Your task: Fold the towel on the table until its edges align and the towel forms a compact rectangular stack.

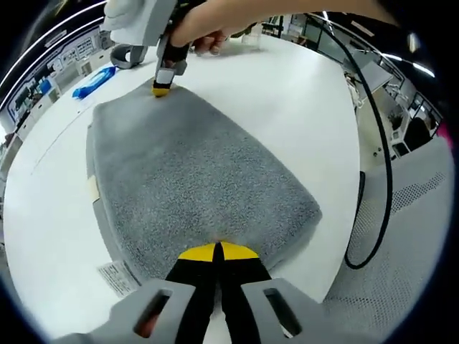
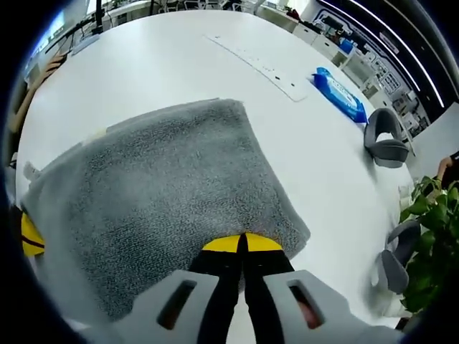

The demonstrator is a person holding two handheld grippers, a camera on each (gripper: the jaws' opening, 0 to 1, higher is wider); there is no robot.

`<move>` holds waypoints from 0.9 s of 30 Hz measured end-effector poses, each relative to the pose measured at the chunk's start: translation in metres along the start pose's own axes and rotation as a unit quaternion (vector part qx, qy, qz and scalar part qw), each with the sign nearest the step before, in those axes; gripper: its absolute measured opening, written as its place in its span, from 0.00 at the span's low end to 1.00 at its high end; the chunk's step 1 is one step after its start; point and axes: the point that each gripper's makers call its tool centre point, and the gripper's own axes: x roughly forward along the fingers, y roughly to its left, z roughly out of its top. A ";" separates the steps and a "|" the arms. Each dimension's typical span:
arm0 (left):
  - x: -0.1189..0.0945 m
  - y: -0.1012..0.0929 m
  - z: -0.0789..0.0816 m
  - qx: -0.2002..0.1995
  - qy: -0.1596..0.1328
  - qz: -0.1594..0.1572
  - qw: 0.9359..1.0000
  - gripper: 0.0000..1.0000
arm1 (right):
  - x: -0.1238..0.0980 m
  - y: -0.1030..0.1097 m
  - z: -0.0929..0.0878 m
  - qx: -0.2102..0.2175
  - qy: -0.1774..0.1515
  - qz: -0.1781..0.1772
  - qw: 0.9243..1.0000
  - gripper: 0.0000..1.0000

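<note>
We see the left gripper (image 1: 217,252) and right gripper (image 2: 242,244) with jaws closed, each pinching an edge of the grey towel (image 1: 193,179). It looks soft and limp, so we should hold it at the corners.

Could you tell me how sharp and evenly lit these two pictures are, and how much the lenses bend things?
Left gripper view: towel sharp, white table bright, cable bowed by fisheye. Right gripper view: towel crisp, even light, table edge curved, background blurry.
</note>
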 end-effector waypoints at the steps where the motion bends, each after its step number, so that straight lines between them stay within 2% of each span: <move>1: 0.000 0.000 0.000 -0.003 0.002 -0.001 1.000 0.00 | 0.000 0.000 0.000 0.003 -0.002 0.000 1.000 0.00; 6: 0.001 -0.001 0.001 -0.009 0.007 -0.007 1.000 0.00 | -0.001 -0.001 -0.001 0.022 -0.024 0.001 0.999 0.00; 9: 0.001 -0.001 0.001 -0.011 0.007 -0.010 1.000 0.00 | -0.002 -0.002 0.000 0.049 -0.040 -0.002 0.998 0.00; 10: 0.001 -0.001 0.001 -0.010 0.006 -0.010 1.000 0.00 | -0.005 -0.002 0.000 0.072 -0.042 -0.002 0.997 0.00; 12: 0.001 -0.001 0.000 -0.012 0.005 -0.007 1.000 0.00 | -0.011 -0.002 0.003 0.083 -0.051 0.001 0.995 0.00; 14: 0.001 -0.002 0.001 0.004 0.006 0.001 1.000 0.00 | -0.024 -0.003 0.012 0.086 -0.077 -0.014 0.993 0.00; 15: 0.000 -0.003 0.001 0.004 0.005 0.002 1.000 0.00 | -0.035 -0.005 0.020 0.080 -0.101 -0.027 0.991 0.00; 18: -0.001 -0.001 0.000 -0.002 -0.002 0.005 1.000 0.01 | -0.061 0.004 0.035 0.074 -0.144 -0.021 0.987 0.00; 19: -0.001 -0.001 0.001 0.016 -0.008 0.006 1.000 0.01 | -0.069 0.007 0.036 0.074 -0.149 -0.018 0.986 0.00; 20: -0.002 0.000 0.003 0.055 -0.014 0.013 0.998 0.01 | -0.081 0.010 0.038 0.075 -0.165 -0.020 0.983 0.00; 21: -0.003 0.000 0.003 0.076 -0.014 0.021 0.997 0.01 | -0.090 0.013 0.040 0.074 -0.179 -0.021 0.981 0.00; 24: -0.009 -0.001 0.006 0.121 -0.026 0.043 0.991 0.04 | -0.117 0.030 0.035 0.080 -0.205 -0.009 0.975 0.00; 27: -0.023 -0.005 0.012 0.106 -0.062 0.022 0.992 0.08 | -0.139 0.061 0.019 0.077 -0.221 0.023 0.972 0.00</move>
